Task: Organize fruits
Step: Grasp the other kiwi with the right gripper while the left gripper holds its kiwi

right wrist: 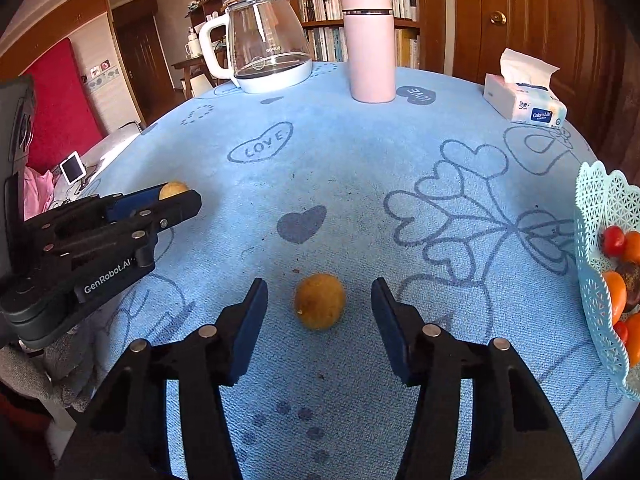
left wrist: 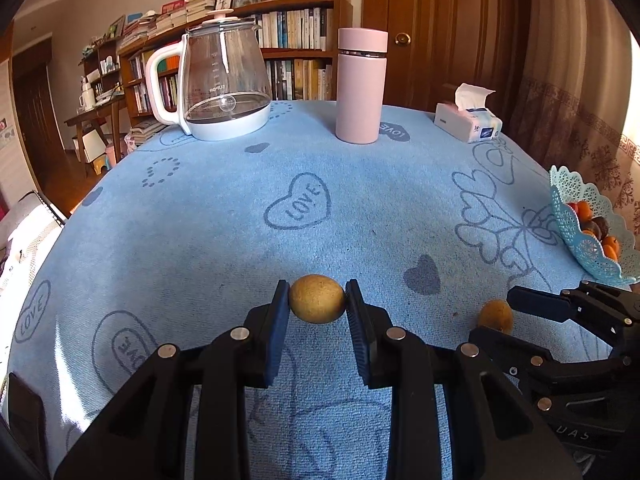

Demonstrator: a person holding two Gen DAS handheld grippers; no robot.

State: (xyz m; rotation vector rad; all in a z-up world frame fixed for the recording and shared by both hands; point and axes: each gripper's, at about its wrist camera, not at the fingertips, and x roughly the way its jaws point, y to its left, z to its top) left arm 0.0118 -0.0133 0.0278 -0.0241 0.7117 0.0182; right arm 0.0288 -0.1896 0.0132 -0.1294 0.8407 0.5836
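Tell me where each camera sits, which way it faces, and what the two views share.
Left wrist: on the left gripper, facing down across the table at its gripped brown fruit; right gripper shows at right.
Right wrist: on the right gripper, facing a second brown fruit lying between apart pads; left gripper shows at left.
Shared: kettle, pink bottle, tissue box, fruit basket, both fruits.

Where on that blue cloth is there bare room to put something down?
The wide middle of the blue cloth, between the kettle, pink flask and tissue box at the back and the tongs in front, is bare. The right edge is crowded by the fruit basket.
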